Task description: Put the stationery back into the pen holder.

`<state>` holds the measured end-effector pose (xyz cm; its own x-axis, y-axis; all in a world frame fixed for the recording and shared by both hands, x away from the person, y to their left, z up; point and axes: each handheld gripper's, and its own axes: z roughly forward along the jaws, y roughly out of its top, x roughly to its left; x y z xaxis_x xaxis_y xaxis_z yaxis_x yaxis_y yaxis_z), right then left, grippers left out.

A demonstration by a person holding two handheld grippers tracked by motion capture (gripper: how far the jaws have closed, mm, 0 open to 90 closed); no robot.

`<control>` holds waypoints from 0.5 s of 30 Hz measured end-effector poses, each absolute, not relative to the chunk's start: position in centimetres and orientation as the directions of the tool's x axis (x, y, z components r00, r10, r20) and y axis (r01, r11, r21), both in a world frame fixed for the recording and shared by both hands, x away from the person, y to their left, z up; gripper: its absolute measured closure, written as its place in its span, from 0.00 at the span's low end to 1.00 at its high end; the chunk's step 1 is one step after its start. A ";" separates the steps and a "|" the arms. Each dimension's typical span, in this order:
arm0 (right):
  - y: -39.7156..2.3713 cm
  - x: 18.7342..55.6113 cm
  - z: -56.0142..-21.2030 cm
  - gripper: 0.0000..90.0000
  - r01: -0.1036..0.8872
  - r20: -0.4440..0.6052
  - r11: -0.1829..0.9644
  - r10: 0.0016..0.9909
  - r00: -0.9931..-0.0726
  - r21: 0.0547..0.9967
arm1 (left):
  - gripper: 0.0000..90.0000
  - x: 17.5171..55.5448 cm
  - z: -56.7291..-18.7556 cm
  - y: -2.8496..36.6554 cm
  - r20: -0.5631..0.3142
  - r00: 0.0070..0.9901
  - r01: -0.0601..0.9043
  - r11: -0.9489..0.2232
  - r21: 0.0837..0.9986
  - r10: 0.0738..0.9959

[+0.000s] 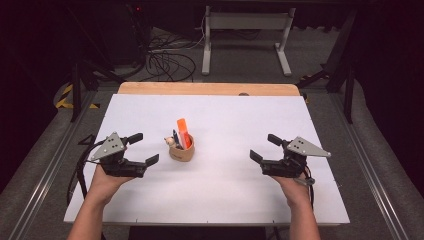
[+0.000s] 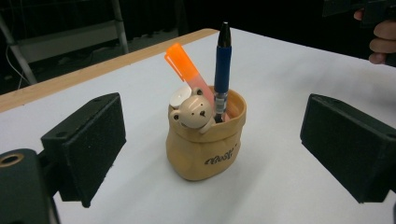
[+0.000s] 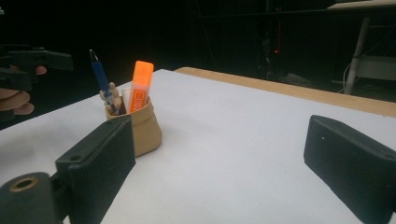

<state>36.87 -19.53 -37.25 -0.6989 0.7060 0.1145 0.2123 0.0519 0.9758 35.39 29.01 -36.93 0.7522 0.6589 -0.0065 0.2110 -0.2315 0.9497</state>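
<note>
Both grippers hang released and empty either side of the tan pouch, left gripper just beside it, right gripper well apart.

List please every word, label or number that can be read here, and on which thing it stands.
Tan pouch: dark cursive print low on its front, too blurred to read.
Orange highlighter: a framed label along its body, too small to read.
Blue pen: no text can be seen.
</note>
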 end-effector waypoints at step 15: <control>-20.8 37.2 -38.1 0.06 0.218 0.132 0.026 0.725 -0.676 0.976 | 0.08 35.7 -37.2 29.0 0.003 0.762 0.207 -0.247 0.947 0.648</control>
<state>37.22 -20.81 -38.13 -0.6762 0.7249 0.1316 0.2179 0.0262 0.9756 35.67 29.04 -37.19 0.7619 0.6477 0.0025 0.2070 -0.2472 0.9466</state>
